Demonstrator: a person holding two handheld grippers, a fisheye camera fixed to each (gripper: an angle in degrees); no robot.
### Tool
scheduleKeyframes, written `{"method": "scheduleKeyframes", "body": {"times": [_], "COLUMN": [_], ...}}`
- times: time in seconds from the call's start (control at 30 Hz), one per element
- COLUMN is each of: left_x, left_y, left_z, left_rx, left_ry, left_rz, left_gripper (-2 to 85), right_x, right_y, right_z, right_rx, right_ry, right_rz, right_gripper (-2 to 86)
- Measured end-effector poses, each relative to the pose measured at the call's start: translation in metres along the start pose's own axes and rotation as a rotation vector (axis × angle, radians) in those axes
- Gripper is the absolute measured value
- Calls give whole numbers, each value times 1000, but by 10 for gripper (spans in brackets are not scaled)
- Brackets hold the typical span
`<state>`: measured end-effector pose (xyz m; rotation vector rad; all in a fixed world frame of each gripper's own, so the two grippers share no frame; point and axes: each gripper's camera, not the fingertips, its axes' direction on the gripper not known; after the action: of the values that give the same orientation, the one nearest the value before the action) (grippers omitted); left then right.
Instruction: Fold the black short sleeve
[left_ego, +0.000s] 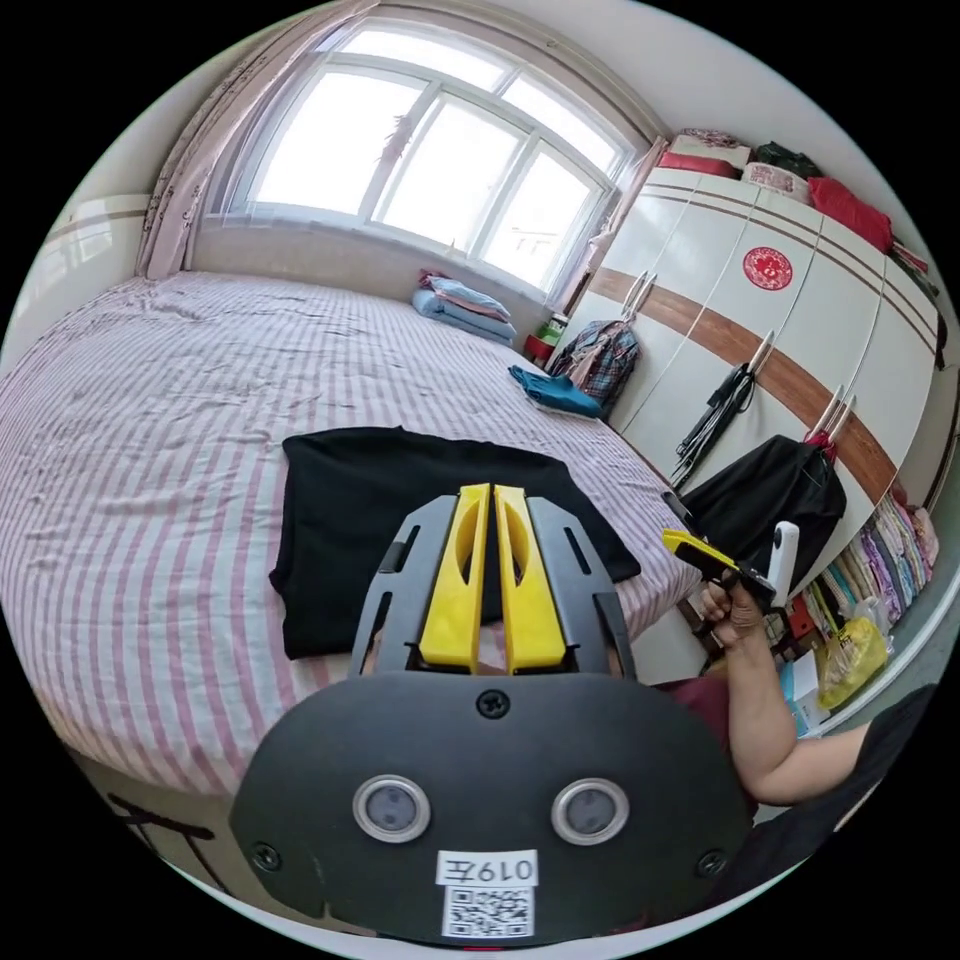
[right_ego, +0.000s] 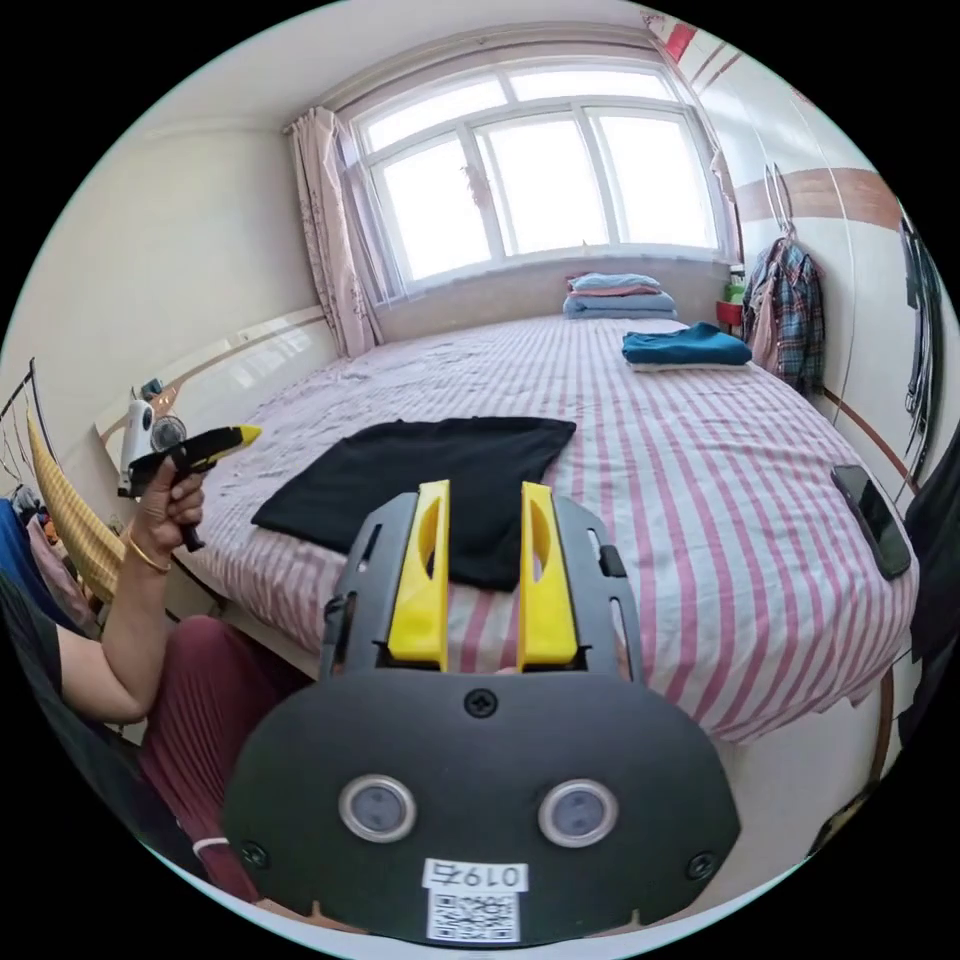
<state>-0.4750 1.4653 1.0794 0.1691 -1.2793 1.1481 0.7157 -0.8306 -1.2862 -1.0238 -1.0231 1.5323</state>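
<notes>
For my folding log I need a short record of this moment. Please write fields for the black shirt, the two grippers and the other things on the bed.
black shirt: folded into a rough rectangle, lying flat on the striped bed, near its front edge
left gripper: jaws together, empty, raised above the shirt
right gripper: jaws apart, empty, not touching the shirt
blue folded clothes: far side of the bed
folded bedding: under the window
phone: near the bed's edge

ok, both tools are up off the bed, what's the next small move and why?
Probably none on the black short sleeve: it already lies folded into a flat rectangle on the striped bed. The left tool is shut and holds nothing, the right tool is open and off the cloth. I'd set it aside.
</notes>
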Motion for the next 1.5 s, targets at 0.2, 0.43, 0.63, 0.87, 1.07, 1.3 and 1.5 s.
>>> {"method": "scheduleKeyframes", "body": {"times": [0.2,0.43,0.63,0.87,1.07,1.3,1.5], "left_x": [-35,-109,-124,-147,-163,-176,-215], "left_y": [110,236,288,325,319,320,353], "left_z": [9,8,33,67,124,216,296], "left_rx": [-131,-36,-27,-27,-174,-342,-432], "left_ry": [-201,-21,-16,-13,-41,108,307], "left_rz": [-109,-444,-493,-505,-413,-397,-548], "left_gripper": [11,19,55,65,69,103,134], "right_x": [-22,-100,-290,-483,-595,-673,-715], "right_y": [-11,-52,-81,-115,-143,-153,-168], "right_z": [-6,-45,-35,5,46,62,68], "right_rx": [-71,37,107,95,26,2,27], "right_ry": [106,92,-42,-48,104,265,364], "right_rz": [-8,-155,-507,-818,-993,-1155,-1223], "right_gripper": [37,1,44,86,103,97,75]}}
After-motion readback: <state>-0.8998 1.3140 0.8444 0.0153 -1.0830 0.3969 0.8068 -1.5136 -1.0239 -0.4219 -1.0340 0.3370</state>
